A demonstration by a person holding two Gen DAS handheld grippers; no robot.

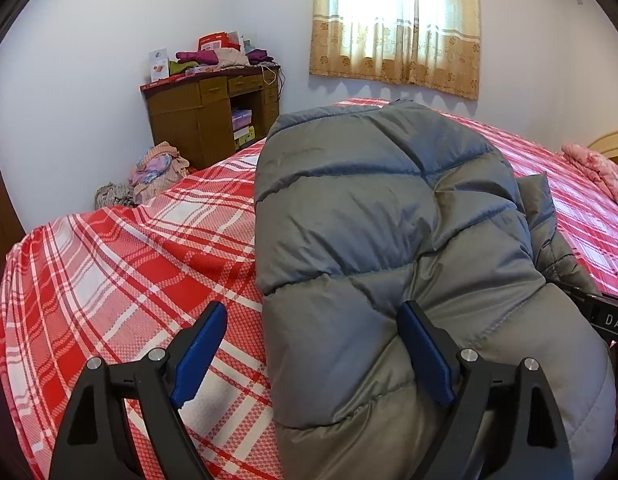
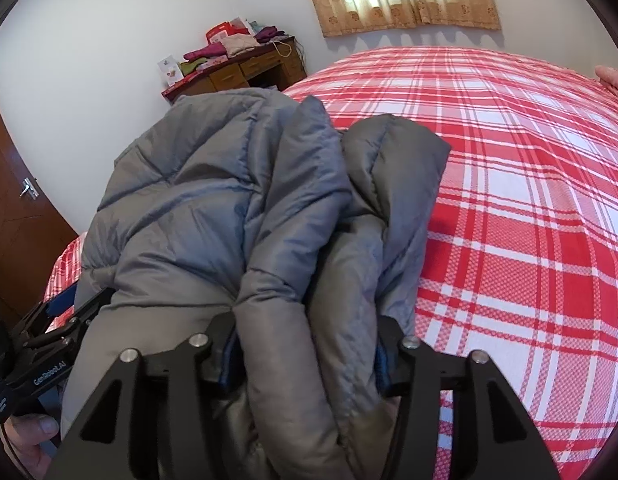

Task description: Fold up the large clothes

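Your left gripper (image 1: 309, 356) fills the bottom of the left wrist view, its 2 blue-padded fingers (image 1: 199, 354) spread wide. The finger at 7 o'clock sits over the red plaid bedspread (image 1: 121, 264); the finger at 5 o'clock rests against the grey puffer jacket (image 1: 373, 220). The jacket's left edge lies between the 2 fingers, but nothing is clamped. From the gripper, the jacket runs up toward 12 o'clock as a long quilted bundle lying on the bedspread. A black gripper part (image 1: 607, 314) shows at 3 o'clock beside the jacket. At 10 o'clock a brown wooden desk (image 1: 205, 116) stands against the wall with folded clothes (image 1: 221, 58) stacked on top. A heap of fabric (image 1: 153, 170) lies beside the desk, past the edge of the bed. A patterned curtain (image 1: 397, 24) hangs at 12 o'clock, and a pink pillow (image 1: 601, 172) lies at 2 o'clock.

Your right gripper (image 2: 305, 356) occupies the bottom of the right wrist view, its fingers pressed into a thick fold of the jacket (image 2: 213, 184) and holding it. The bunched fabric bulges up between the 2 fingers, and the jacket extends from there toward 11 o'clock. The bedspread (image 2: 509, 184) covers the field from 1 to 4 o'clock. Your left gripper (image 2: 65, 320) appears at 8 o'clock against the jacket's edge, and your hand (image 2: 31, 436) is at 7 o'clock. A brown door (image 2: 17, 216) with a metal handle is at 9 o'clock.
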